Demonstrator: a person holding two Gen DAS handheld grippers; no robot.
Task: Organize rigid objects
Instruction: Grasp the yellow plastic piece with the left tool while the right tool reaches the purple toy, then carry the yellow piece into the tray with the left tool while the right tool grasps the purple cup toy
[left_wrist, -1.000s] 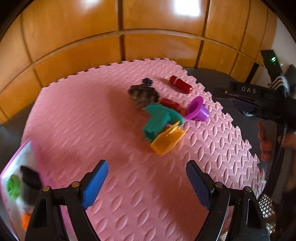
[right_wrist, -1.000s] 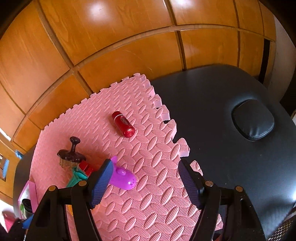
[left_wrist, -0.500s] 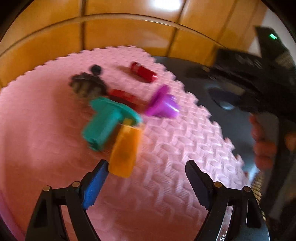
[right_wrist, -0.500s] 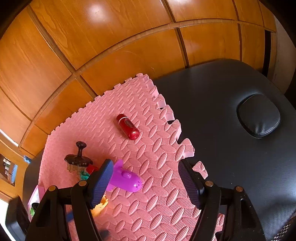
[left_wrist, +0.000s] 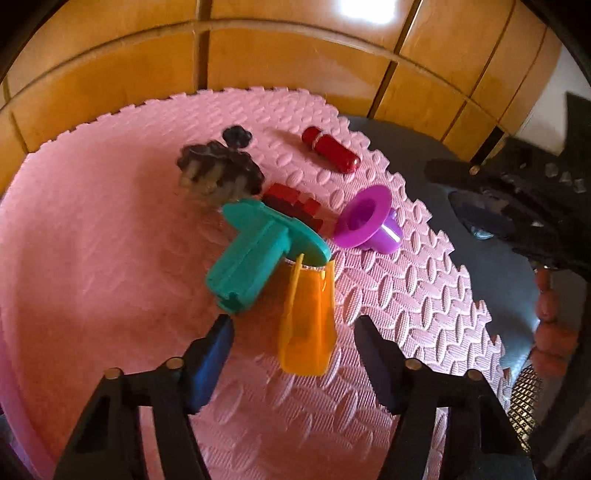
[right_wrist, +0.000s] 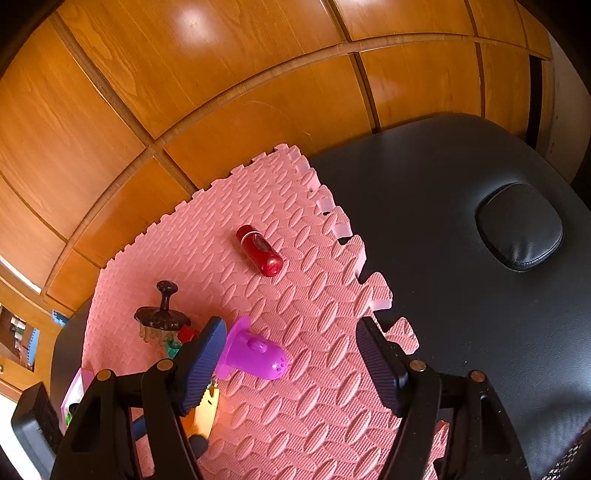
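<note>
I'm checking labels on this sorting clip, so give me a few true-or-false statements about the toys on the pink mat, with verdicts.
1. The orange scoop lies between the left gripper's closing jaws. True.
2. The red capsule stands upright. False: it lies on its side.
3. The purple cup sits on the black cushion. False: it lies on the pink mat.
4. The teal piece touches the orange scoop. True.

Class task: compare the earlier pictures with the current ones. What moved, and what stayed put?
The left hand-held gripper came down toward the orange piece, its jaws closing around it, not yet gripping. The right hand-held gripper stayed open; the red cylinder and purple cup stayed put.
</note>
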